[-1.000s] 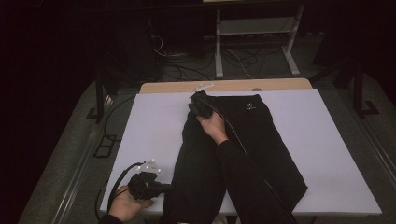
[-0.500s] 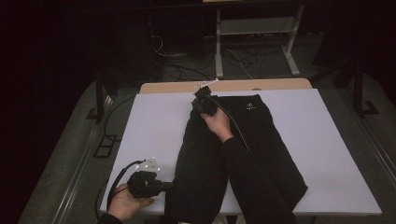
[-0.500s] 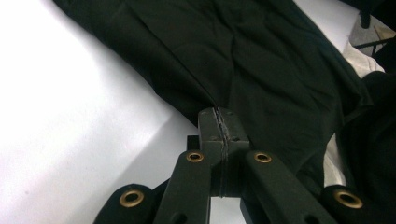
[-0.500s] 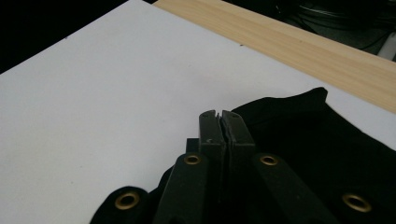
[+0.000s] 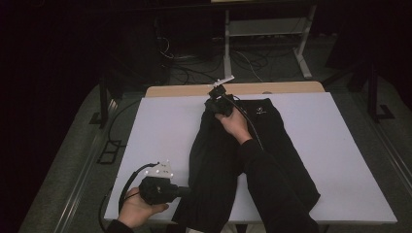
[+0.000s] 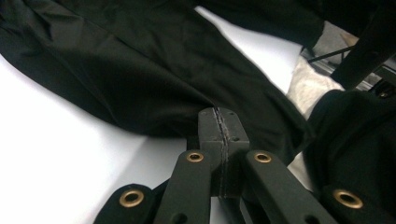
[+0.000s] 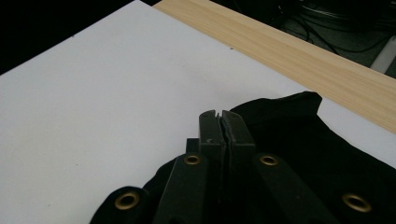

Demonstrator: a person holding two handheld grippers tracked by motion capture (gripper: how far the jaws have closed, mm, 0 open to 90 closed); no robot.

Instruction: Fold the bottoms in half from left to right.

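Black trousers lie lengthwise on the white table top, waist at the far end. My right gripper is at the left corner of the waistband, its jaws shut with black cloth bunched around them. My left gripper is at the near edge and points right into the hem of the left leg. There its jaws are shut, and folds of the leg cloth run into their tip. A dark sleeve covers part of the right leg.
A bare wooden strip runs along the table's far edge. Beyond it stand a metal frame and loose cables on the floor. A cable loops from the left gripper over the table's near left corner.
The right gripper has shifted a little to the right and away with the waistband corner, and both hands have risen slightly. The left gripper has stayed at the hem.
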